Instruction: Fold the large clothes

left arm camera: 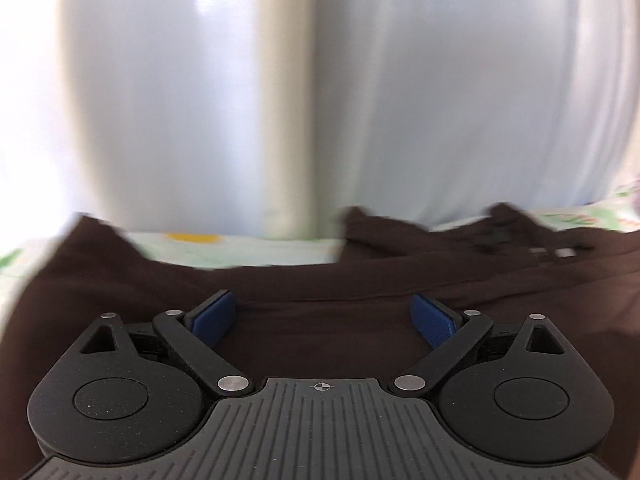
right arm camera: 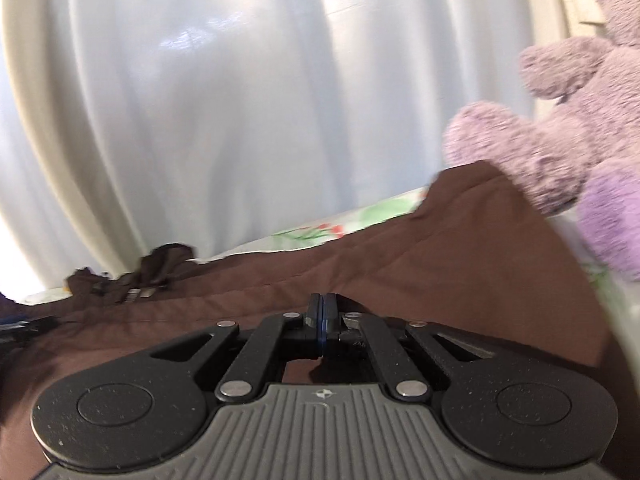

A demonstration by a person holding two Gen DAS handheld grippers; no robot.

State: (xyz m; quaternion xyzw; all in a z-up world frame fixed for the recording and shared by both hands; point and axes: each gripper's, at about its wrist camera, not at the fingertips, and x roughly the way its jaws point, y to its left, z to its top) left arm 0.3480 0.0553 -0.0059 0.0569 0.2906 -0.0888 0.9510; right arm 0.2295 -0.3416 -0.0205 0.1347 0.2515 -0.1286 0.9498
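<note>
Brown garment (left arm camera: 360, 288) is spread on a floral bedsheet (left arm camera: 248, 246), white curtains (left arm camera: 400, 80) behind. Looks like trousers: a waistband-type end with a label shows far right in the left view, far left in the right view (right arm camera: 136, 284). So that end sits between the two grippers, and the long axis runs roughly left-right across both views.

Left gripper (left arm camera: 322, 316): jaws spread wide, blue pads (left arm camera: 212, 316) apart, nothing between them. It hovers over or just on the cloth; contact not resolvable. The fabric lies directly ahead and under it.

Right gripper (right arm camera: 322, 312): pads pressed together. Brown cloth sits right at and under the tips; whether a fold is actually pinched between them, I can't confirm, the pad line hides it.

Purple plush toy (right arm camera: 560, 128) is at the right, touching or just beside the raised far corner of the garment (right arm camera: 472, 184).

Judgement: early in the fold, cloth still mostly flat. The left gripper needs an edge to close on; the nearest candidate is the far hem straight ahead. Risk: dragging the cloth into the plush on the right side.

Both frames are motion-blurred, so fine detail is unreliable.
</note>
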